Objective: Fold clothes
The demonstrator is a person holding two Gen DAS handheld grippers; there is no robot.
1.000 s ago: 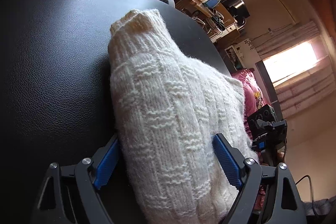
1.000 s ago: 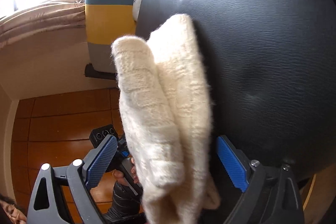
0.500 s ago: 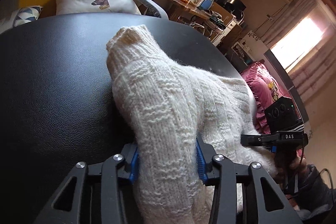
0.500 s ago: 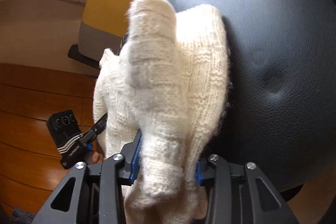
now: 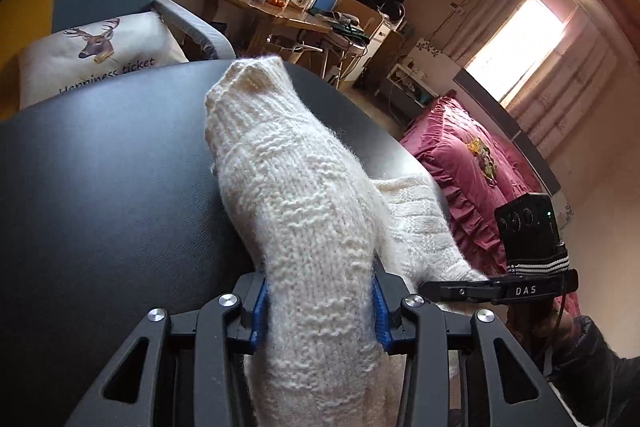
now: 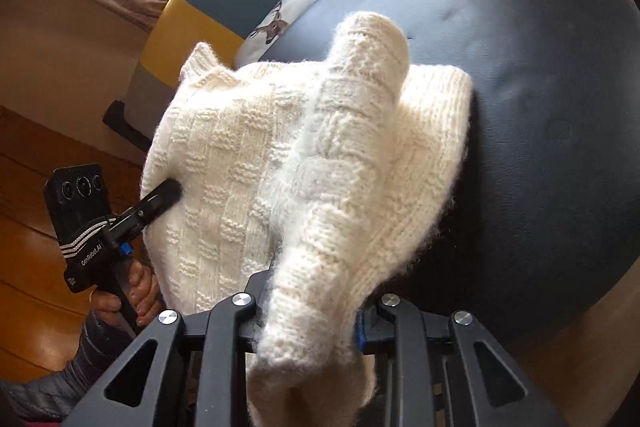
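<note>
Left wrist view: left gripper [image 5: 318, 307] fingers clamp cream sweater [image 5: 304, 211] on black surface [image 5: 100, 195]; right gripper [image 6: 312, 315] fingers closing on sweater's other fold.

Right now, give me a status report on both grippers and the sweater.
Left gripper clamped on cream sweater. Right gripper closing, knit bunched between its jaws. Sweater partly on black table. Nothing in the way.
</note>
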